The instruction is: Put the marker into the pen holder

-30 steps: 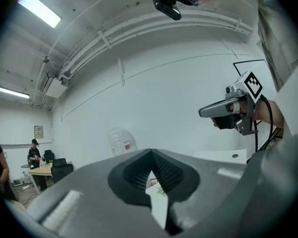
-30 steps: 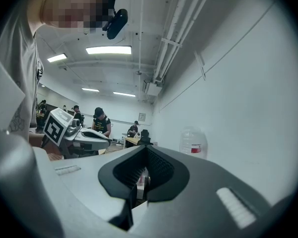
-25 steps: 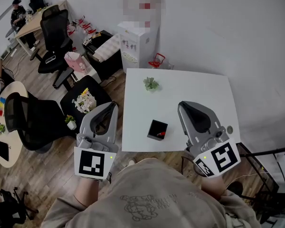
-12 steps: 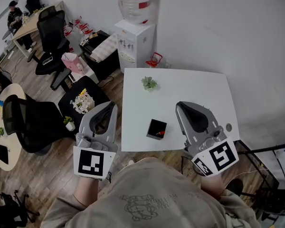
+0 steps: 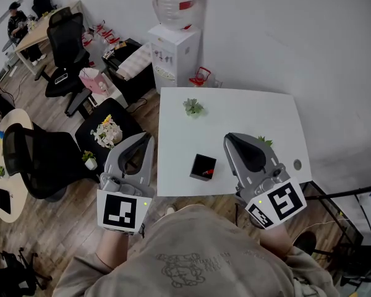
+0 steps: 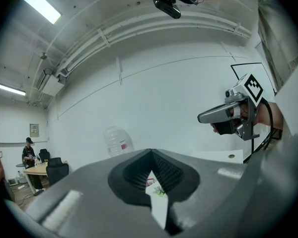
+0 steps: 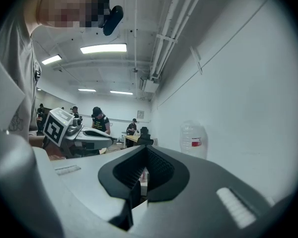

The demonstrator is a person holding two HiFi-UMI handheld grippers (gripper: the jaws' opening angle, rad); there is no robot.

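Note:
A black square pen holder (image 5: 203, 166) stands near the front edge of the white table (image 5: 235, 113). A red marker end (image 5: 209, 173) shows at its near right corner. My left gripper (image 5: 144, 139) hovers shut off the table's left edge, level with the holder, with nothing in it. My right gripper (image 5: 229, 138) is shut and empty above the table, just right of the holder. In the left gripper view the jaw tips (image 6: 151, 152) meet. The right gripper view shows the same meeting of tips (image 7: 145, 148).
One small green plant (image 5: 192, 107) sits at the table's back left and another (image 5: 264, 142) peeks out behind my right gripper. A round grommet (image 5: 297, 164) is at the right edge. A water dispenser (image 5: 175, 48) stands behind the table, with office chairs (image 5: 34, 159) to the left.
My right gripper has drifted slightly left, uncovering the small plant behind it. The left gripper has kept still. Both stay shut.

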